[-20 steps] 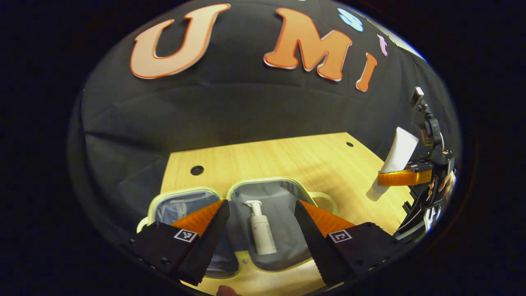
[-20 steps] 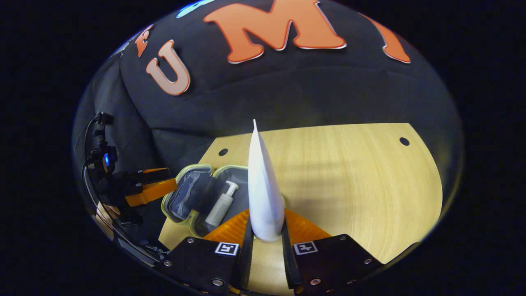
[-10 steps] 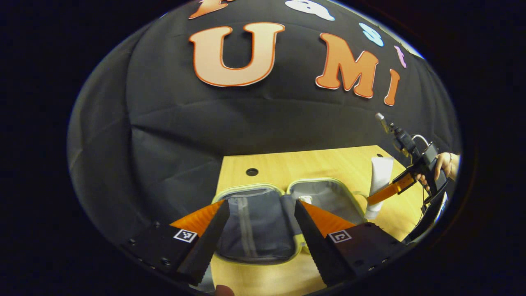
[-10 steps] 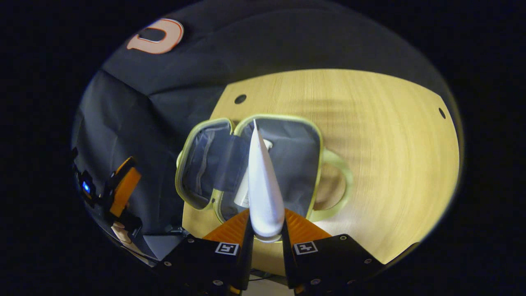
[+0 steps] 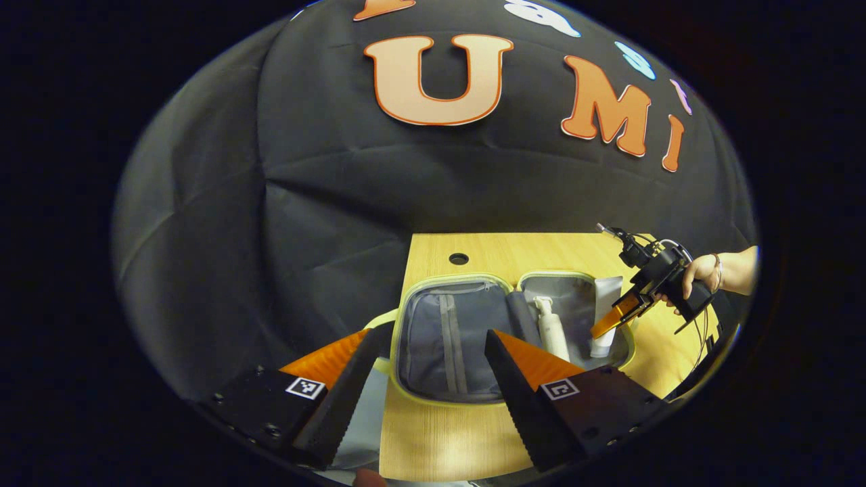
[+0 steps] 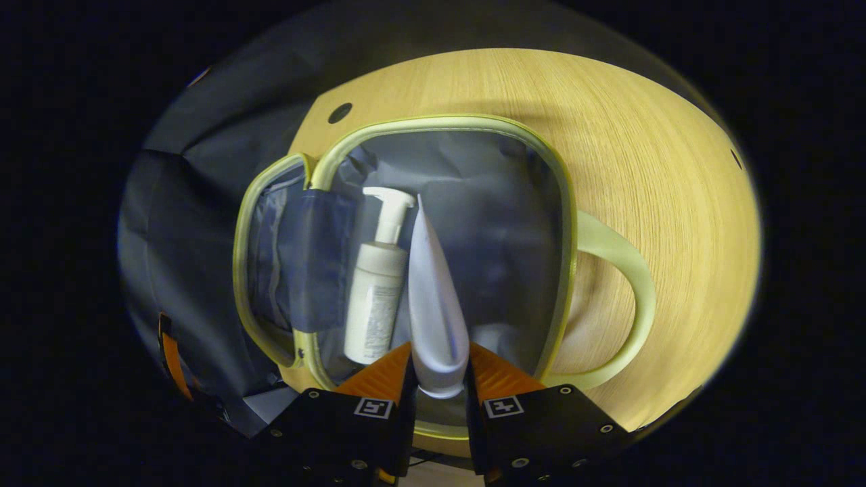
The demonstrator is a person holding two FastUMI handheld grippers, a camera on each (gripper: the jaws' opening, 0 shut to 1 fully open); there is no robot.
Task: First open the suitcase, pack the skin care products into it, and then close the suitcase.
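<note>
On the wooden surface (image 5: 440, 433) the suitcase (image 5: 406, 325) lay open, its two grey-lined halves side by side. Seen from the left gripper view, the left half held a zipped lining pocket (image 5: 446, 338), and the right half held the pump bottle (image 5: 551, 328) lying flat, its long axis running away from the camera with the pump head at the far end. Beside it on the right, the white tube (image 5: 604, 311) stood steeply over the same half, cap end down, pinched by the right gripper (image 5: 612, 319) in a person's hand (image 5: 697, 274). The left gripper (image 5: 429, 379) hung near the surface's front edge with its fingers spread wide and nothing between them.

From the right gripper view, the pump bottle (image 6: 373, 301) lay just left of the tube (image 6: 433, 311), the two nearly parallel, though I could not tell whether they touched. The tube's flat crimped end pointed away from the camera, and the right gripper (image 6: 438, 379) had both fingers pressed on its wide lower body. Print on the bottle was too small to read. The suitcase's pale green handle (image 6: 619, 270) arched out on the right
</note>
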